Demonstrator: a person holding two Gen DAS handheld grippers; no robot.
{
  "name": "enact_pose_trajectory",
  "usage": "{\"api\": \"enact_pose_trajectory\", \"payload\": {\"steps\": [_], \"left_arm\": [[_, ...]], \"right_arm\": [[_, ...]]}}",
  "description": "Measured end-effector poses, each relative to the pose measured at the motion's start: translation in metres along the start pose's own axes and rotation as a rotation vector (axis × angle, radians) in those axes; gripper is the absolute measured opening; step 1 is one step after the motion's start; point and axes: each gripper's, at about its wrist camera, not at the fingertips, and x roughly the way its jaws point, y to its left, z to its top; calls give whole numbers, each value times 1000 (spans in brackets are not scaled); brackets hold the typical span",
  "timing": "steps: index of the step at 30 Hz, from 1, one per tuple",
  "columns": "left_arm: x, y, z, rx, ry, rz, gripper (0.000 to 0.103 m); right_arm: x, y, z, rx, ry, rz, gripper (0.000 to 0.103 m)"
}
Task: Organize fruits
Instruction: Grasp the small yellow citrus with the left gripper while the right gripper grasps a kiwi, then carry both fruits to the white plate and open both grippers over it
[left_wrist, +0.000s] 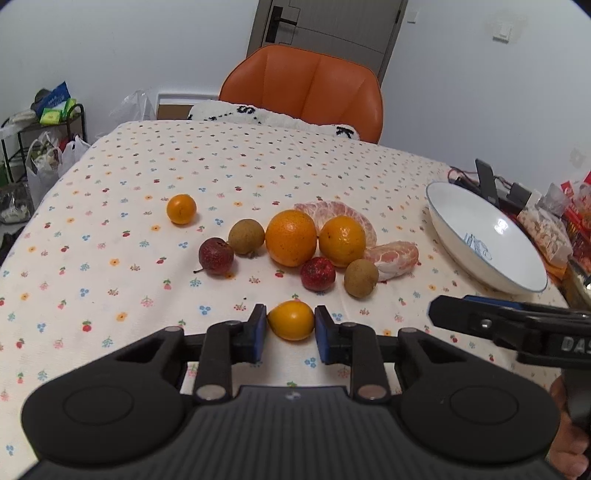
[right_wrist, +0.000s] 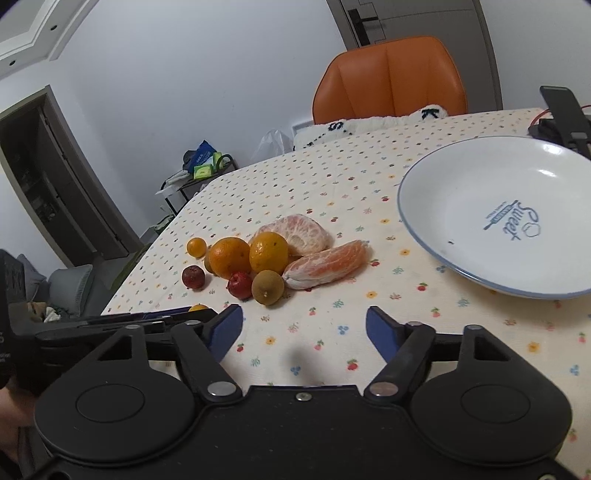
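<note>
My left gripper is shut on a small yellow-orange fruit low over the flowered tablecloth, one blue pad touching each side. Just beyond lies a cluster: two oranges, two peeled pomelo segments, two red fruits and two brown longans. A lone small orange sits further left. The white plate is empty on the right. My right gripper stands open over bare cloth, nothing between its fingers, with the plate to its far right and the cluster ahead left.
An orange chair stands behind the table's far edge with a white fluffy cushion. Cables, a black stand and snack packets crowd the right edge past the plate. A rack with bags is off the left side.
</note>
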Motion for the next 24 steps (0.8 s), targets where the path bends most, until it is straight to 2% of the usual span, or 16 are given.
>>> {"api": "enact_pose_trajectory", "payload": {"steps": [5,18,19,21,22,24], "left_arm": [[-4,10,3,-22,-24,13,26],[-13,39,11,-56,-54,24,26],[-14,40,12,-57,-57,23,26],[-14,42,12,-60,-60,19,26],[-14,42,12,-61,-60,16,26],[-14,42,12,-62,-60,12,26]], "right_arm": [[14,7,6,-7,19,9,57],[47,30,14,-47,44,-4,49],[48,32,14,-56,43,-9,47],[50,33,13,-66,44,-13,30],[50,33,13,-66,45,-15,25],[50,33,13,-68,49,-4,23]]}}
